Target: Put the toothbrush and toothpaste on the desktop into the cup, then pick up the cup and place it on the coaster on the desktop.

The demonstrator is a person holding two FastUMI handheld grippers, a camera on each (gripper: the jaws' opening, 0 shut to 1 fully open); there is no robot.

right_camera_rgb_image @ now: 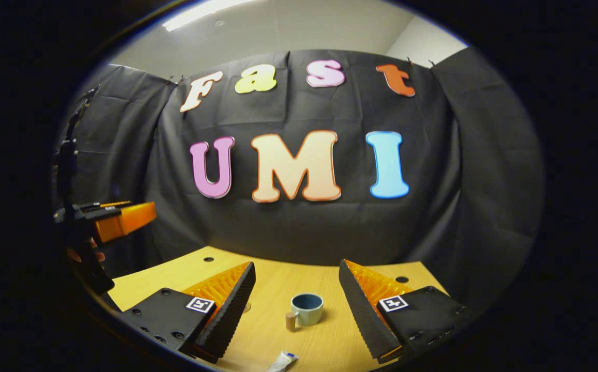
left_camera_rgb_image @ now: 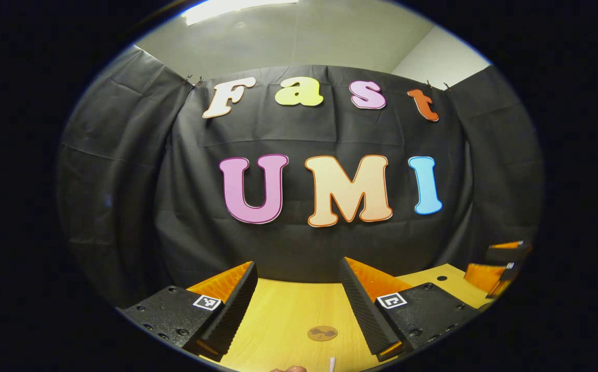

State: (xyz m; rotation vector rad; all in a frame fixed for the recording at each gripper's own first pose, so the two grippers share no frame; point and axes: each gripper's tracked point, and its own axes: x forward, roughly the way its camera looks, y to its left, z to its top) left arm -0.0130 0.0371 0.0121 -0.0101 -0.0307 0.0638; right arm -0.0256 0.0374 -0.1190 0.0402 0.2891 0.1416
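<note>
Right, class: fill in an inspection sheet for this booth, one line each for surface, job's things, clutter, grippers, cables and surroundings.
Surface: wooden desktop with small round holes.
Job's things: cup upright, empty as far as seen; toothpaste lying near the edge; coaster flat, bare; toothbrush tip possibly at the edge.
Clutter: nothing seen.
Grippers: left gripper open; right gripper open, cup ahead between its fingers.
Cables: nothing seen.
Surroundings: black cloth wall, ceiling light.
</note>
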